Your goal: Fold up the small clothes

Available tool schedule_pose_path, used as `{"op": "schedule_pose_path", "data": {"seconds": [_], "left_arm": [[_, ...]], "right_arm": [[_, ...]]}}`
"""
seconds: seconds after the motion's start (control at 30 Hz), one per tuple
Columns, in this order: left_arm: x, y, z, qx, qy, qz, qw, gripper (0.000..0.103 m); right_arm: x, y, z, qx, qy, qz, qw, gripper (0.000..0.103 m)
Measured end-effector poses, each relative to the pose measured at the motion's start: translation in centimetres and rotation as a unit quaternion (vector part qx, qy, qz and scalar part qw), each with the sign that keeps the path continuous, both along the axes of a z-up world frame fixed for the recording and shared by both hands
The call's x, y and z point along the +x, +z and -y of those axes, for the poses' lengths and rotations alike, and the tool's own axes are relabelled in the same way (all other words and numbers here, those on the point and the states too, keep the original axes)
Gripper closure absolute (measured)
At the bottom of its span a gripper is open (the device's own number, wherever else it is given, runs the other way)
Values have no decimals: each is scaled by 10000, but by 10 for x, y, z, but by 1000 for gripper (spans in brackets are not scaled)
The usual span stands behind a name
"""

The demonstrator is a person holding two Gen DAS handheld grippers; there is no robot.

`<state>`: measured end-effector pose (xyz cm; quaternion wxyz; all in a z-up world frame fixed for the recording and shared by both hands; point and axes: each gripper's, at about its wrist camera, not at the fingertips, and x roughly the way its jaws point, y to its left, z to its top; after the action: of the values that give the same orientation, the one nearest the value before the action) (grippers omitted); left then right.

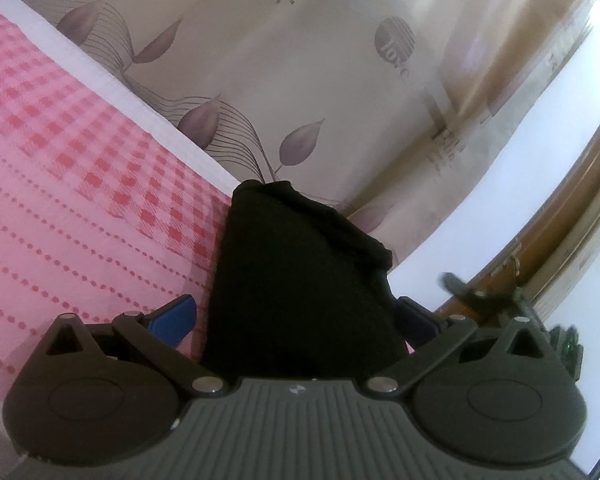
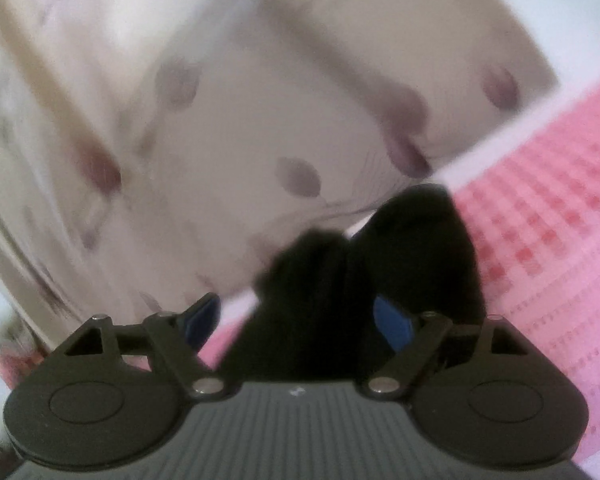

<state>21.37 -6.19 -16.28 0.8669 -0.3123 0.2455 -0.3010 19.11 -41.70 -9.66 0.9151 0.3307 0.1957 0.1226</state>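
A: Where is the black garment [image 1: 300, 280] just now?

B: On the bed, lying over the pink checked bedcover [image 1: 80, 168] near its far edge, with the leaf-patterned curtain [image 1: 260, 60] behind; it runs forward between the fingers of both tools.

A: And the left gripper [image 1: 296, 320]?

B: Its blue fingers [image 1: 172, 318] stand wide apart on either side of the cloth; I see no pad pressing on it, so I judge nothing is clamped there.

A: The right gripper [image 2: 300, 320]?

B: That view is smeared by motion; still, its blue fingers [image 2: 392, 322] stand spread, the black cloth bunched between them and partly over the right-hand one; it does not look pinched.

A: How will the thing handle?

B: Soft and limp, I'd say; light, no stiffness at all; it slumps into folds, so a single-point hold would let the rest sag and twist; it is not fragile, and knit cloth like this is unlikely to slip once pinched.

A: Where would you take hold?

B: At an edge or corner, one in each tool, well apart, so the panel stays taut; the bunched middle is a poor place; the dark fabric hides its hems here, so I cannot tell which edge is which.
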Motion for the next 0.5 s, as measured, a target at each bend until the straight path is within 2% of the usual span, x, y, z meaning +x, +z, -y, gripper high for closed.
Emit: {"op": "schedule_pose_path", "data": {"seconds": [0.1, 0.13, 0.17, 0.2, 0.27, 0.33, 0.37, 0.43, 0.5], "left_arm": [[0, 0, 0, 22, 6, 18, 10000, 0], [0, 0, 1, 31, 7, 15, 10000, 0], [0, 0, 1, 35, 7, 16, 10000, 0], [0, 0, 1, 38, 12, 19, 10000, 0], [0, 0, 0, 44, 15, 28, 10000, 0], [0, 0, -1, 38, 16, 25, 10000, 0], [0, 0, -1, 34, 17, 22, 10000, 0], [0, 0, -1, 35, 11, 18, 10000, 0], [0, 0, 0, 39, 7, 22, 10000, 0]], "right_arm": [[25, 1, -27, -524, 52, -169, 9985, 19], [34, 2, -36, -815, -12, -330, 9961, 29], [42, 1, -43, -1030, -77, -521, 9933, 72], [49, -1, -44, -1034, -86, -693, 9922, 89], [42, 4, -38, -805, -213, -531, 9951, 91], [19, 14, -27, -690, -422, -229, 9965, 91], [7, 16, -21, -579, -507, -149, 9969, 95], [-16, 16, -4, -502, -775, -98, 9957, 95], [-24, 7, 10, -521, -797, -249, 9951, 95]]}}
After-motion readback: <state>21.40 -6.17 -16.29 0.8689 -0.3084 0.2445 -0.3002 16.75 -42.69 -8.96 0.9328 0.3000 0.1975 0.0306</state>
